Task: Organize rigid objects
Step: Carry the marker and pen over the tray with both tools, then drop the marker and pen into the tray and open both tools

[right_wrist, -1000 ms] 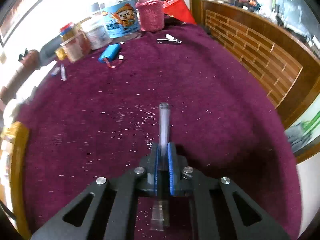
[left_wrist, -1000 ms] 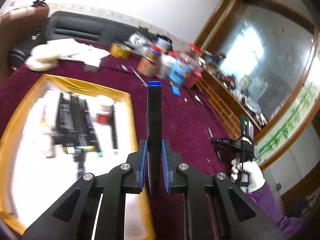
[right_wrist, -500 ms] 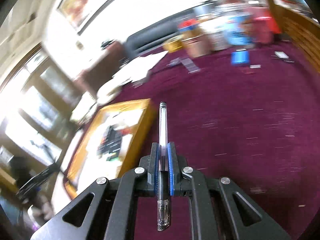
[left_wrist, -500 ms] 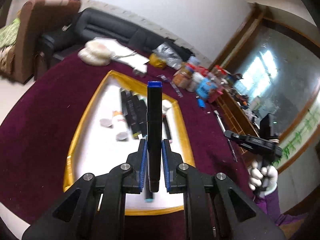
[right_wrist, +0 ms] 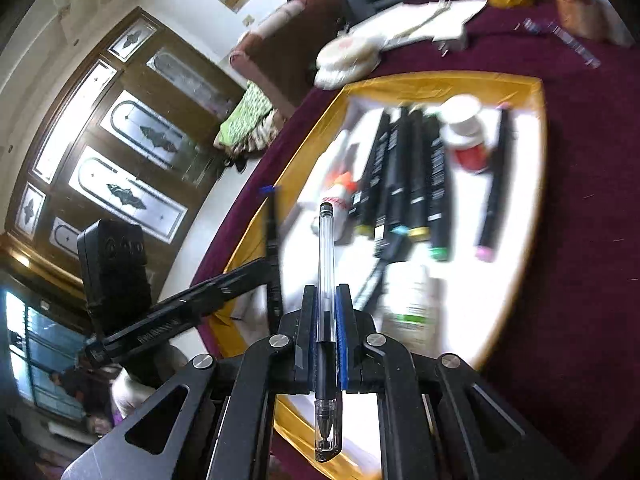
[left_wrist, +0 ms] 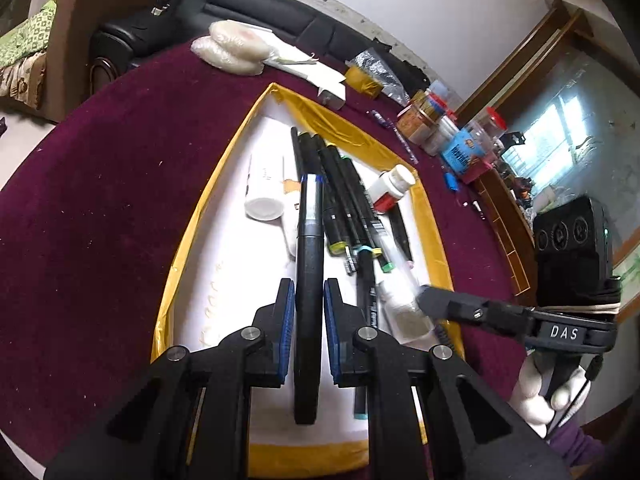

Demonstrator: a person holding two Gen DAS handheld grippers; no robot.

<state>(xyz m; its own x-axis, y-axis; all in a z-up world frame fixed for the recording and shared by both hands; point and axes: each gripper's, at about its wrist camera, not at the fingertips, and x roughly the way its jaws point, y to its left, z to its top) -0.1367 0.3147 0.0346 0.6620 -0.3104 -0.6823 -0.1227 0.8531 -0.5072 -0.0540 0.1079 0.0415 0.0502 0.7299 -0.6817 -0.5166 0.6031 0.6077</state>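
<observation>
Markers (left_wrist: 344,196) and bottles fill the yellow-rimmed tray (left_wrist: 434,224); left tongs (left_wrist: 308,312) pinch a marker, right tongs (right_wrist: 325,316) a pen.

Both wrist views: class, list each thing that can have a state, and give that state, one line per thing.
Left gripper: shut on the black marker.
Black marker: capped, held above the tray.
Right gripper: shut on the clear pen.
Clear pen: held, capped end toward the camera.
Tray: holding markers and bottles.
Row of markers: lying side by side, capped.
Red-labelled bottle: lying on its side, lid on.
</observation>
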